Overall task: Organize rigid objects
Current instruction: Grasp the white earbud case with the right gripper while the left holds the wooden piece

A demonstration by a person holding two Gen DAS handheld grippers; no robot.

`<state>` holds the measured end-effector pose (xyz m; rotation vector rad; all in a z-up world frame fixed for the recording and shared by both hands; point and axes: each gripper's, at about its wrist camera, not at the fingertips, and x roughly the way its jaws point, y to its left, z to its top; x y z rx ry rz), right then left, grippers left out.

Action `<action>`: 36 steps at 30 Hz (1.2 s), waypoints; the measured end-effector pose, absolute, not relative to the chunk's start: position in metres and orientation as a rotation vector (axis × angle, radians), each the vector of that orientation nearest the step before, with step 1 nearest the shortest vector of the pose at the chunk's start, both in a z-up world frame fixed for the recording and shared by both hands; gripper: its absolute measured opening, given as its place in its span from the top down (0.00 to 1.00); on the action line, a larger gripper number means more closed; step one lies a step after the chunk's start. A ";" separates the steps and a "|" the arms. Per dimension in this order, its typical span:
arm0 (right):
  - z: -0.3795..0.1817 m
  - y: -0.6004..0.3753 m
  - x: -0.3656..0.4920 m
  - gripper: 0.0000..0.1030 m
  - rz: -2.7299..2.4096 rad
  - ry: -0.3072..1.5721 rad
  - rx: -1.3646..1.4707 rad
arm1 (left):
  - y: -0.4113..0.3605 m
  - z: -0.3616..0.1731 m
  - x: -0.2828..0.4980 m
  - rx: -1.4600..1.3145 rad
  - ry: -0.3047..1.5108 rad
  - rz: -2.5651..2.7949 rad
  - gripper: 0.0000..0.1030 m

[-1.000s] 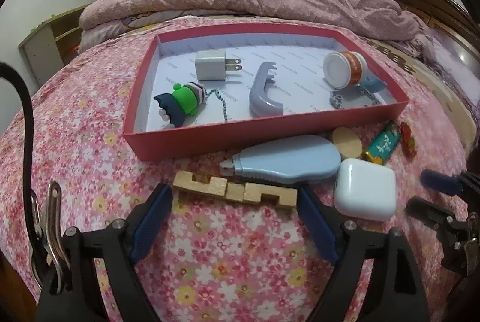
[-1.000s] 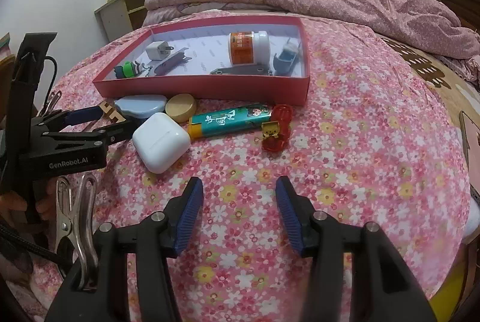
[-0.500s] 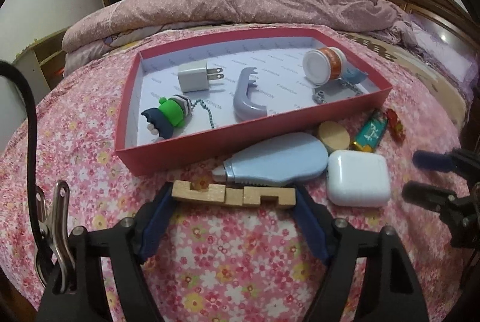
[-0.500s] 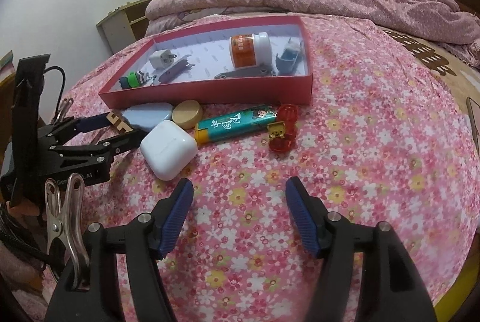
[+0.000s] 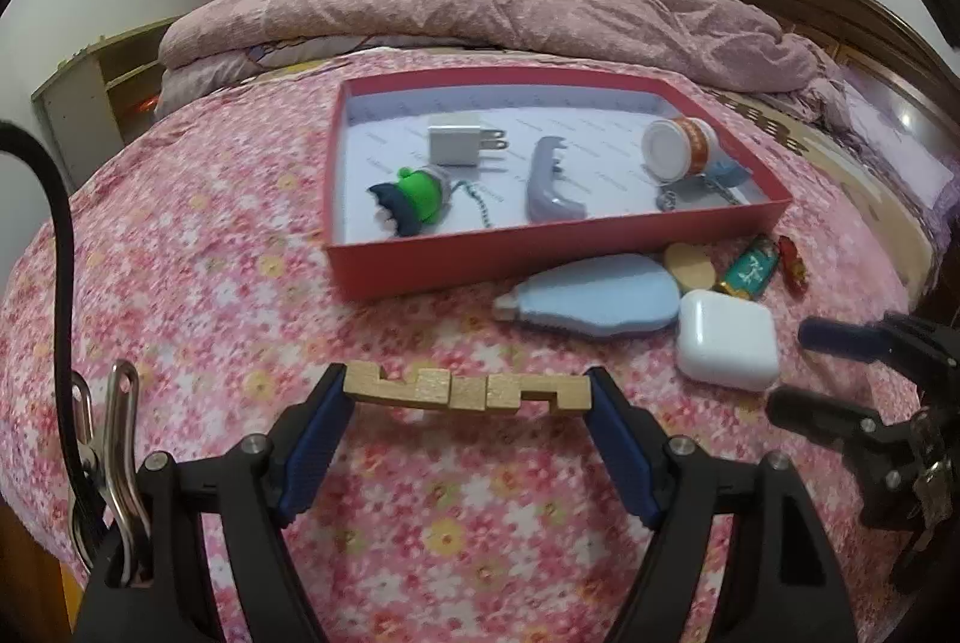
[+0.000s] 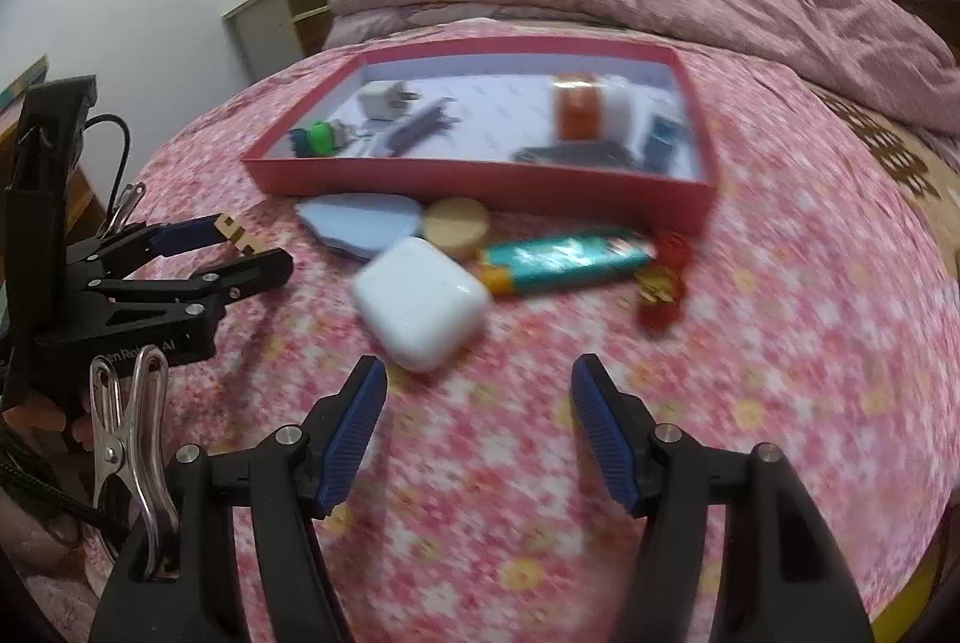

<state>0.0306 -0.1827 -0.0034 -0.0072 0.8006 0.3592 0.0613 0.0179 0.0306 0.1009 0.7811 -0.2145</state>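
My left gripper (image 5: 468, 385) is shut on a notched wooden puzzle piece (image 5: 462, 391), with a pad pressed on each end. The piece is held crosswise, just above the flowered bedspread. The right wrist view shows the same piece (image 6: 231, 229) in that gripper (image 6: 240, 247) at the left. My right gripper (image 6: 480, 373) is open, with nothing between its pads, just short of a white earbud case (image 6: 420, 304). The red box (image 5: 540, 253) holds a white plug (image 5: 456, 145), a green toy (image 5: 414, 199), a grey handle (image 5: 549, 190) and a white jar (image 5: 678, 148).
In front of the box lie a blue tape dispenser (image 5: 600, 298), a round wooden lid (image 5: 690, 265), a teal lighter (image 5: 750, 271) and a small red toy (image 5: 792, 256). A folded pink quilt (image 5: 480, 7) lies behind the box. The bed edge is close on the near side.
My left jaws closed on the wooden piece and drew it back from the blue dispenser. My right jaws widened, and the white case now lies closer in front of them.
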 end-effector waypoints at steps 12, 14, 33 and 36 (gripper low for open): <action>0.001 -0.134 0.051 0.36 0.408 0.754 -0.170 | 0.045 0.033 0.057 0.026 0.795 -0.172 0.22; 0.000 -0.130 0.052 0.36 0.410 0.747 -0.185 | 0.047 0.034 0.057 0.020 0.793 -0.169 0.22; 0.001 -0.141 0.042 0.56 0.450 0.760 -0.097 | 0.042 0.043 0.056 -0.006 0.786 -0.191 0.22; -0.001 -0.145 0.040 0.56 0.453 0.768 -0.086 | 0.041 0.043 0.056 -0.002 0.787 -0.191 0.22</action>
